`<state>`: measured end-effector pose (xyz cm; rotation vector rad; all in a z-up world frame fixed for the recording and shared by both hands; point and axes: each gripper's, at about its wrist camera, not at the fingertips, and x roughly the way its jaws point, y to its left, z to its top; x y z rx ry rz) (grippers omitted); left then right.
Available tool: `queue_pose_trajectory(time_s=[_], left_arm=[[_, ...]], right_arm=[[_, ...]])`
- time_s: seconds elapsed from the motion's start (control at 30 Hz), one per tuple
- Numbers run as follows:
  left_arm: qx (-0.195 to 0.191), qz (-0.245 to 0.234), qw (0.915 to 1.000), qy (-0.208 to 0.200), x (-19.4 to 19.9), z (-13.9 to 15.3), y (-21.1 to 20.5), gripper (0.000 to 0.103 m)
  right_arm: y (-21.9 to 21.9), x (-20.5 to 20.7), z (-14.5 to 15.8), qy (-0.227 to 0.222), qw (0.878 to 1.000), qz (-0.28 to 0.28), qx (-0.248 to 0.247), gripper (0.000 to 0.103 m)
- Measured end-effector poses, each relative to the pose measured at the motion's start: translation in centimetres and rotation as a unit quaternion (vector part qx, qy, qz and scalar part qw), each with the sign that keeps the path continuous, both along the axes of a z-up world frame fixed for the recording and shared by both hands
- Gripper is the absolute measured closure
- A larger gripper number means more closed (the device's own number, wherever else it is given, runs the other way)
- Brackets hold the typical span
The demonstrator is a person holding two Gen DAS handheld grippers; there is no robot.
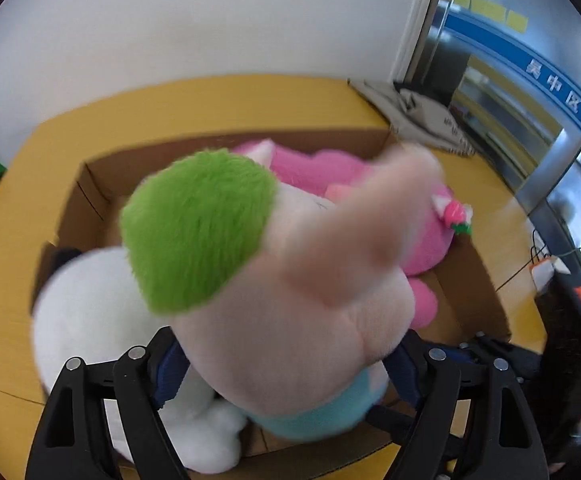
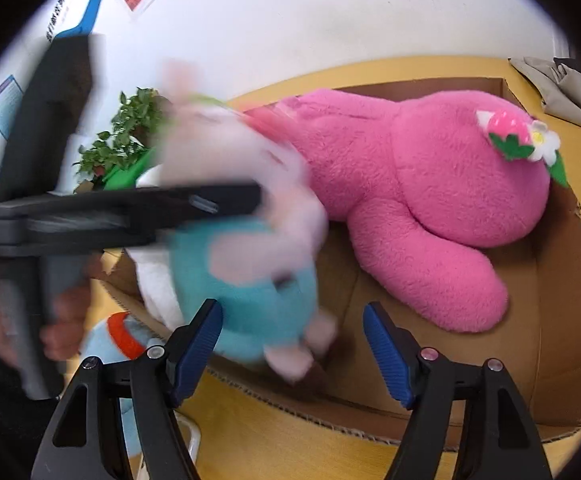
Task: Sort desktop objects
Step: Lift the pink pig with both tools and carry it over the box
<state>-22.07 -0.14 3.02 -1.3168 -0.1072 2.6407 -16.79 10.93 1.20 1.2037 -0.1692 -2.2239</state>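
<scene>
Left gripper (image 1: 286, 376): I pinch the pale plush toy (image 1: 290, 312), above the cardboard box (image 1: 98, 172).
Right gripper (image 2: 292, 346): spread, empty.
Handling: soft, light; I judge the body is the best hold.

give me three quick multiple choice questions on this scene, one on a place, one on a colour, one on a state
1. Where does the big pink plush lie?
A. in the cardboard box
B. on the floor
C. on a chair

2. What colour is the tuft on the pale pink toy?
A. red
B. green
C. black

3. How is the right gripper?
A. shut on the toy
B. open
C. out of view

Answers: 1 A, box walls surround it. 2 B, bright green fur. 3 B, its blue fingers stand apart, holding nothing.
</scene>
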Motion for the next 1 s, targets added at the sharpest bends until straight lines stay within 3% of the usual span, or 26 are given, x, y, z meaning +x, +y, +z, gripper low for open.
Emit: queue_pose_trajectory(time_s=[0.17, 0.27, 0.33, 0.53, 0.63, 0.73, 0.87, 1.0], left_arm=[[0.012, -0.016, 0.9998, -0.001, -0.1, 0.9, -1.2, 0.015], [0.015, -0.030, 0.9994, -0.013, -0.2, 0.3, -0.9, 0.015], [0.027, -0.042, 0.9984, -0.026, -0.4, -0.2, -0.5, 0.015], [0.017, -0.052, 0.9976, -0.043, -0.7, -1.6, 0.3, 0.015], [0.017, -0.049, 0.9973, -0.052, -0.5, -2.1, -0.3, 0.015], [0.021, -0.053, 0.9968, -0.055, -0.2, -2.4, -0.7, 0.015], [0.020, -0.062, 0.9971, -0.039, 0.6, -1.5, -1.0, 0.015], [0.035, -0.054, 0.9976, 0.025, 1.4, 1.5, -1.9, 0.015]], right_arm=[[-0.5, -0.1, -1.5, -0.009, 1.000, -0.002, -0.004, 0.032], [-0.2, 0.8, -0.4, 0.032, 0.999, 0.009, -0.039, 0.032], [-0.2, 1.4, 0.5, 0.053, 0.997, 0.017, -0.053, 0.022], [-2.4, -0.5, -0.5, 0.044, 0.997, 0.045, -0.047, 0.021], [-2.9, -1.1, -1.6, 0.028, 0.997, 0.043, -0.052, 0.033], [-3.2, -0.9, -2.2, 0.025, 0.998, 0.041, -0.050, 0.037], [-3.2, -0.9, -2.6, 0.014, 0.998, 0.035, -0.053, 0.038], [-2.7, -1.6, -3.3, -0.009, 0.998, 0.021, -0.052, 0.038]])
